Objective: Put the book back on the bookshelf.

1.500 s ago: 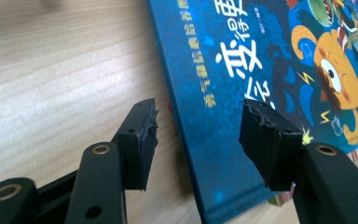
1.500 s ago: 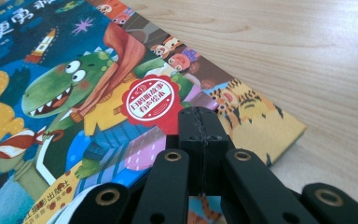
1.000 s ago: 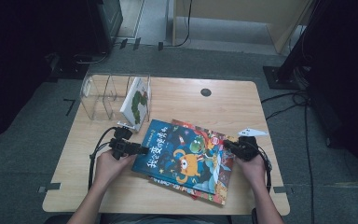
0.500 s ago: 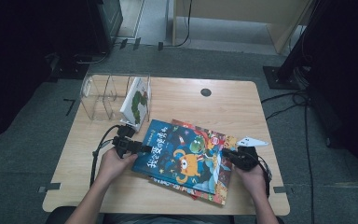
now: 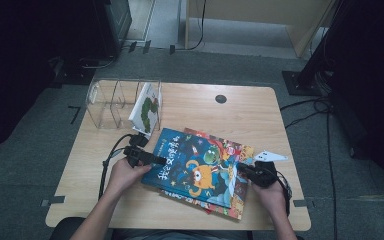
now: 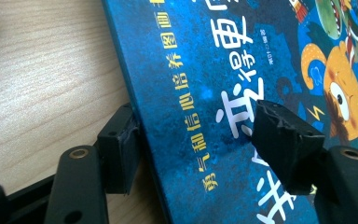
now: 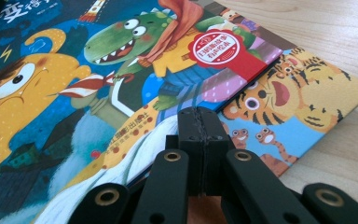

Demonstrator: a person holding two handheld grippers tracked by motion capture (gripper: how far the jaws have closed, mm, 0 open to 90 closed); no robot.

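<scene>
A blue picture book [image 5: 195,167] lies on a tiger-cover book [image 5: 236,202] in the middle of the wooden table. My left gripper [image 5: 155,160] is at the blue book's left edge. In the left gripper view its jaws [image 6: 196,116] straddle that edge [image 6: 168,140], one pad on the table side and one over the cover. They have just been opening and do not press the book. My right gripper [image 5: 242,171] is at the books' right edge. In the right gripper view it [image 7: 199,116] is shut with nothing between the pads, its tips over the blue book [image 7: 51,93] and the tiger book [image 7: 298,102].
A clear plastic organizer [image 5: 112,102] stands at the table's far left with a white, green-patterned book [image 5: 147,107] upright in its right slot. A dark cable hole [image 5: 220,98] sits near the far edge. Cables trail from both grippers toward the person.
The right hand has slid a little toward the near edge along the books' right side. The left hand has stayed at the blue book's left edge.
</scene>
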